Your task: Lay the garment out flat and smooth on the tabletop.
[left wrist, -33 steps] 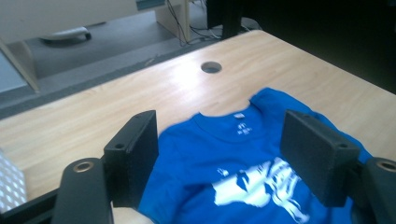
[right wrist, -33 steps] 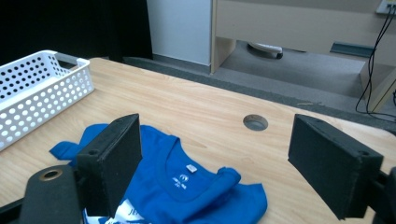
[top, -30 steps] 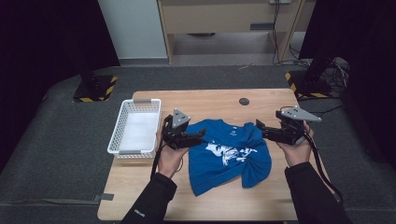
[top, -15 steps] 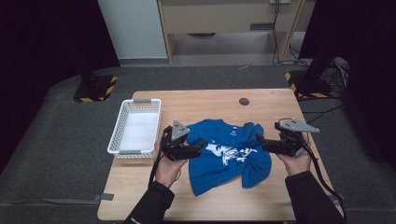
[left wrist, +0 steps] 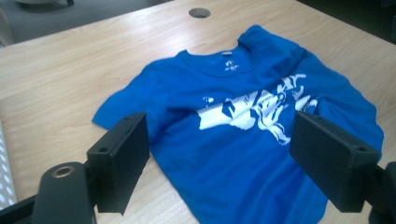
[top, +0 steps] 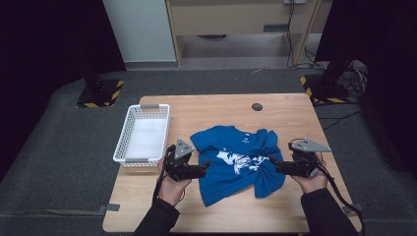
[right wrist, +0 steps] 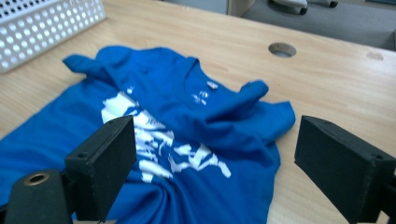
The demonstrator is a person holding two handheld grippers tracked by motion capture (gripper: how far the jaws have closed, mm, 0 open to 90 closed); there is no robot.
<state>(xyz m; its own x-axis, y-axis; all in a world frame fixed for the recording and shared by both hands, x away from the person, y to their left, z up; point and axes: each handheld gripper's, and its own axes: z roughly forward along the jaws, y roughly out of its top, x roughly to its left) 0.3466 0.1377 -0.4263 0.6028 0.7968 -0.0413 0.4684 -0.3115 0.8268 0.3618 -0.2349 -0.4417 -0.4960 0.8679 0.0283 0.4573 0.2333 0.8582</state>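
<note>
On the desk (top: 216,105), blue shirt (top: 236,162) lies rumpled; left hand-held gripper (top: 205,167) and right hand-held gripper (top: 273,163) flank it, jaws wide, left's just opening. Reaching step; next, pinch the edges.

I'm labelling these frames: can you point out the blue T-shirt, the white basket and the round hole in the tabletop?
blue T-shirt (top: 231,172), high view, on the plain blue cloth below the white print.
white basket (top: 132,159), high view, on its near rim.
round hole (top: 256,106), high view, at its dark centre.

Blue cloth shirt (top: 239,160), matt wooden table (top: 290,118)
</note>
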